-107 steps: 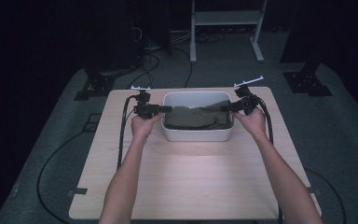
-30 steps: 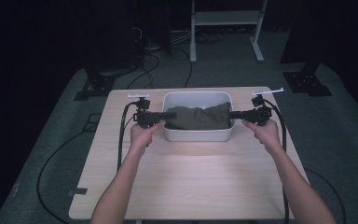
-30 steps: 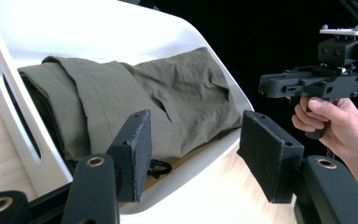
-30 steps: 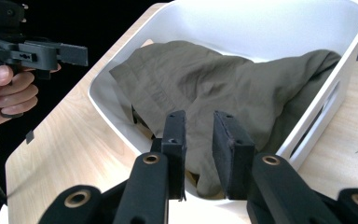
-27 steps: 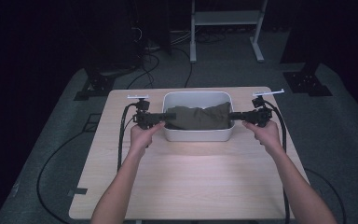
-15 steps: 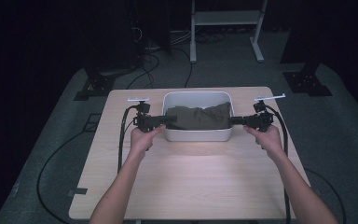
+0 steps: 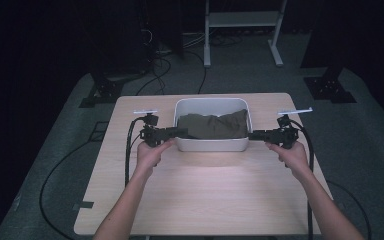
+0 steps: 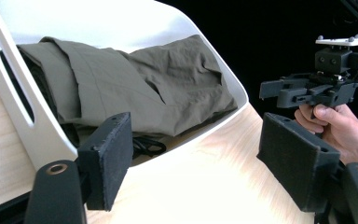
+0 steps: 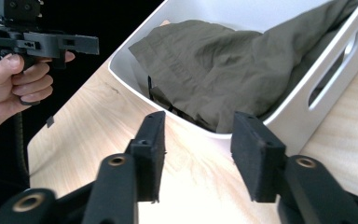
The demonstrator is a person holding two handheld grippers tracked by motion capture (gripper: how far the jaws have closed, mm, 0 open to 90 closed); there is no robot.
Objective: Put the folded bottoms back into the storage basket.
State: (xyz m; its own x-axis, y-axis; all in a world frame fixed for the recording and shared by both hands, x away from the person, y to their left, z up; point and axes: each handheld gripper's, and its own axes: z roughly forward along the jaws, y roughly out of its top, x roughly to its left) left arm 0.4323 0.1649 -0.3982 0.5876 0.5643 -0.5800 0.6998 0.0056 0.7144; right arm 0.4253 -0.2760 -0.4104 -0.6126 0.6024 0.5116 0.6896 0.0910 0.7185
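Observation:
An olive garment (image 7: pixel 214 125) lies folded and bunched inside the white bin (image 7: pixel 210 146) at the table's middle. My left gripper (image 7: pixel 181 132) is level at the bin's left end, just outside the wall. Its jaws have just been opening and stand open (image 8: pixel 200 163) with only tabletop between the pads. My right gripper (image 7: pixel 253 135) is at the bin's right end, also open (image 9: pixel 204 151). Its jaws have just been opening too, and its pads (image 9: pixel 256 156) touch nothing. The garment (image 8: pixel 135 84) and bin wall (image 8: pixel 37 135) lie beyond the left jaws. The garment (image 9: pixel 223 65) rests loose in the bin (image 9: pixel 291 119).
The wooden table (image 7: pixel 205 200) has bare surface in front of the bin. Cables trail from both grippers over the table's sides. A metal stand (image 7: pixel 242 30) and dark equipment are on the floor behind. The opposite gripper (image 8: pixel 317 88) shows across the table in a hand.
Both grippers have drawn outward from inside the bin to its ends and opened. The garment, earlier stretched between them, now rests in the bin, let go.

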